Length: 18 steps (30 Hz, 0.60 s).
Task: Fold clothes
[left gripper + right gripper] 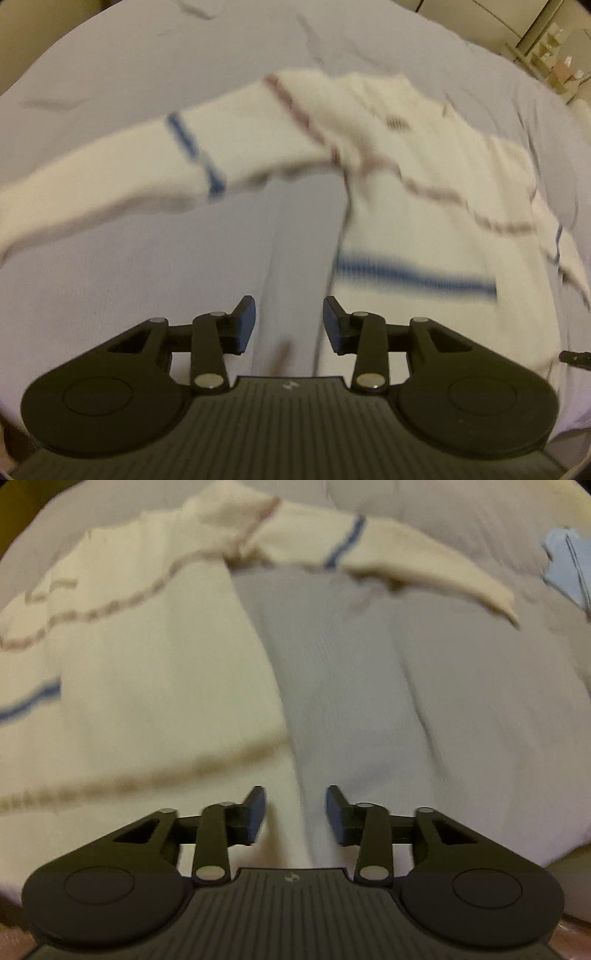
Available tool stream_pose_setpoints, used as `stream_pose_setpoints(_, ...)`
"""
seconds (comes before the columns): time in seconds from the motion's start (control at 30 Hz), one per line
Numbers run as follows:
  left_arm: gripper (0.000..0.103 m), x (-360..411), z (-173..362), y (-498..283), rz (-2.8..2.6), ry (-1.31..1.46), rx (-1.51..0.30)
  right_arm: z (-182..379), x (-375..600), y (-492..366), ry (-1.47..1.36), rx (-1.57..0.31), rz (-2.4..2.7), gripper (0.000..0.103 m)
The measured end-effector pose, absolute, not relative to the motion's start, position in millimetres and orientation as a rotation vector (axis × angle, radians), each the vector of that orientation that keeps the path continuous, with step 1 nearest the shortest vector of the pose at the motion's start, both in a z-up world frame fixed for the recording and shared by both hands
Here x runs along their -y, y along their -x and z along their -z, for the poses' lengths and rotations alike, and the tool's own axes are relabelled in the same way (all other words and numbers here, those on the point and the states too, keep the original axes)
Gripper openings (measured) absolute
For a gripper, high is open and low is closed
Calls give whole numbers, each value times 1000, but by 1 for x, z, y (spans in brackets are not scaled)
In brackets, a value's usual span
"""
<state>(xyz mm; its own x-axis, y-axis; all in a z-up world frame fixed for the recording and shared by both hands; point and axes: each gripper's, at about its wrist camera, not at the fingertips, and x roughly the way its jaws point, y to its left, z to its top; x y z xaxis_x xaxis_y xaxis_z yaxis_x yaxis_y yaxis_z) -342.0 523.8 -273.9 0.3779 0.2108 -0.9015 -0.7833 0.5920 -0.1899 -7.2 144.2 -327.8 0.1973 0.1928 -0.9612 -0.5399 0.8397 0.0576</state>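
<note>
A bed with a pale grey cover carries everything. A cream striped sweater lies spread on it. A light blue cloth lies well apart.

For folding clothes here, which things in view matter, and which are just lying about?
For the job:
- cream striped sweater, spread out with sleeves outstretched
- grey bedcover beneath it
- left hand-held gripper and right hand-held gripper, both open and empty

Lying about:
- light blue cloth at the right wrist view's edge
- shelves in the background

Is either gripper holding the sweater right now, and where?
Neither. The left gripper and right gripper are both open with nothing between their jaws; the sweater lies loose on the bedsheet.
</note>
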Motion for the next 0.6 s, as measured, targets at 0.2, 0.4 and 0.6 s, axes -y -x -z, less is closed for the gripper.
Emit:
stream_pose_setpoints(0.2,49,-637,284,274,-658,658,-941,338,-210,-46,20,-1319,-443,55)
stream_pose_setpoints(0.4,68,-728,294,192,-523,545,-946,342,-284,-91,0,-1264,-432,56)
stream_pose_setpoints(0.6,7,-763,337,111,-334,454,-1066,350,-300,-117,5,-1252,-382,63)
